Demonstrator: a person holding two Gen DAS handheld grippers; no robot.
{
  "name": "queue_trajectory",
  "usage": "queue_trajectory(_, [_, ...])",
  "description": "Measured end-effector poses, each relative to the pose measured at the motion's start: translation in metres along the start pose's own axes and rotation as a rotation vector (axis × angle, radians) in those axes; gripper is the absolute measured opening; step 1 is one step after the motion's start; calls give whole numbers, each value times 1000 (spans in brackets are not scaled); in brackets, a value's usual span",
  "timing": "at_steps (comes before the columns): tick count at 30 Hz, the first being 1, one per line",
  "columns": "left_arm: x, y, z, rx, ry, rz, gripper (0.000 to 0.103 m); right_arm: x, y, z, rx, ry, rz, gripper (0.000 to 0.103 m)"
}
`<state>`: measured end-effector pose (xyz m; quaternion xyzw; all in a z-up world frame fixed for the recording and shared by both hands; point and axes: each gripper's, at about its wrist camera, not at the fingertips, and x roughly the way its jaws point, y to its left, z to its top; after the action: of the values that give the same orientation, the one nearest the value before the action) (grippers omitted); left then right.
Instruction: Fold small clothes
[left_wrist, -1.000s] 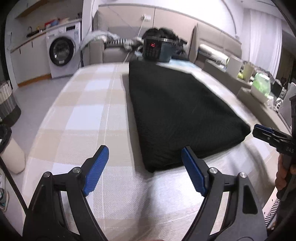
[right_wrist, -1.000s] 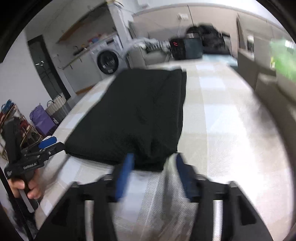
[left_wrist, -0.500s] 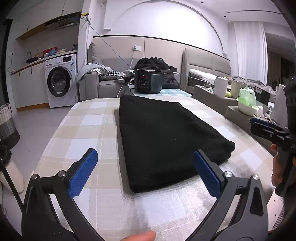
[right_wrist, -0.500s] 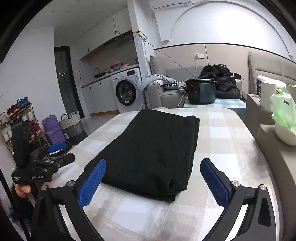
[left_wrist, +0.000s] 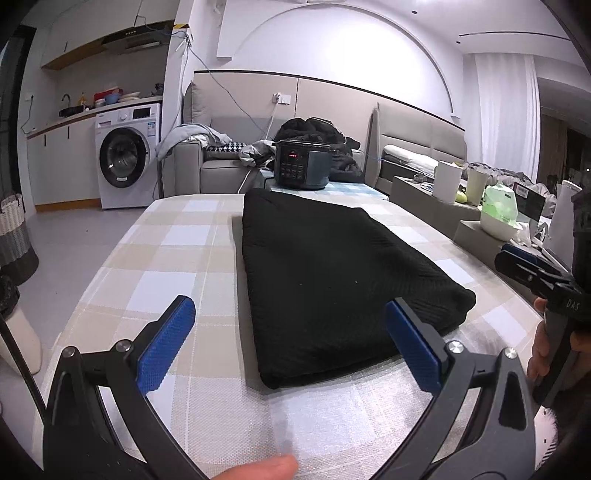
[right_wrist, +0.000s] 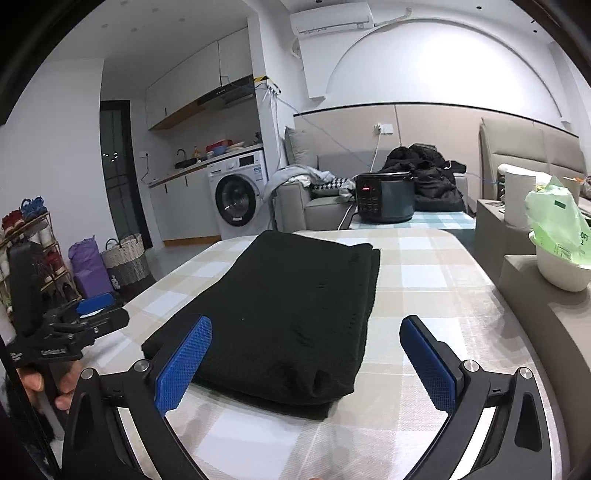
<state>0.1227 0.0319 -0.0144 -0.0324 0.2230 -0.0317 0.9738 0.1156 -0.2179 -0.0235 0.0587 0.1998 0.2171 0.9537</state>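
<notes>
A black knit garment (left_wrist: 332, 280) lies folded into a long rectangle on the checked tablecloth (left_wrist: 166, 258). The near edge of the garment (right_wrist: 295, 314) is thick with stacked layers. My left gripper (left_wrist: 288, 310) hovers open just short of the near left corner, nothing between its blue pads. My right gripper (right_wrist: 306, 325) stands open in front of the near right corner, also with nothing in it. Each gripper shows in the other's view: the right gripper (left_wrist: 524, 266) at the right edge, the left gripper (right_wrist: 88, 314) at the left, each held by a hand.
A dark rice cooker (left_wrist: 301, 168) stands on a low table beyond the far end. A grey ledge to the right carries a white bowl with a green bag (right_wrist: 557, 251). A washing machine (left_wrist: 125, 155), a sofa with clothes and baskets (right_wrist: 125, 254) stand farther off.
Both grippers' jaws have spread wider and both have tipped upward, away from the garment's near edge. The right gripper drew back from that edge. The garment lies as before.
</notes>
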Motion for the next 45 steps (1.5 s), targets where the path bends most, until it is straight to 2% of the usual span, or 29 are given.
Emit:
queue_trajectory(13, [-3,-5,-2,21,-5,-1,102,-5,8,-1,-59,-34,11,103])
queue_trajectory(45, [-5,-8,-1,45,-8,-25,102,-3,5,-1,-51,-30,17,103])
